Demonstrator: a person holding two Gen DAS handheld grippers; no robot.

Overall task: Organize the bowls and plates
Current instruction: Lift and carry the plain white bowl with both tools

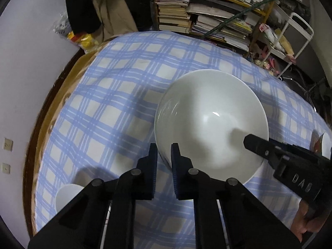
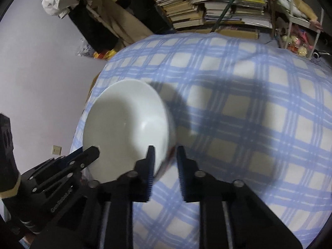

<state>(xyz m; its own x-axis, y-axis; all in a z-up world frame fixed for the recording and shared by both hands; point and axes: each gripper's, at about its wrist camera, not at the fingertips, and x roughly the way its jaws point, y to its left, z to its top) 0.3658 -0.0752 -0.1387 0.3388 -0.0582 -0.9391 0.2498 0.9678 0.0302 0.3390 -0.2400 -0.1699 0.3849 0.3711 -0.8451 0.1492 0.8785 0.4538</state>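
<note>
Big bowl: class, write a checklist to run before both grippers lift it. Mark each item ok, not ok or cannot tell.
1. Left gripper closed across the bowl rim: ok.
2. Right gripper closed across the opposite rim: ok.
3. Grips firm enough to lift: cannot tell; the right wrist view is blurred.
4. Bowl empty: ok.
5. Small bowl apart from it: ok.

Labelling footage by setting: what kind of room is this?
Probably a cluttered home room: a checked tablecloth with a white bowl on it, bookshelves crammed with books, and a white cart.
</note>
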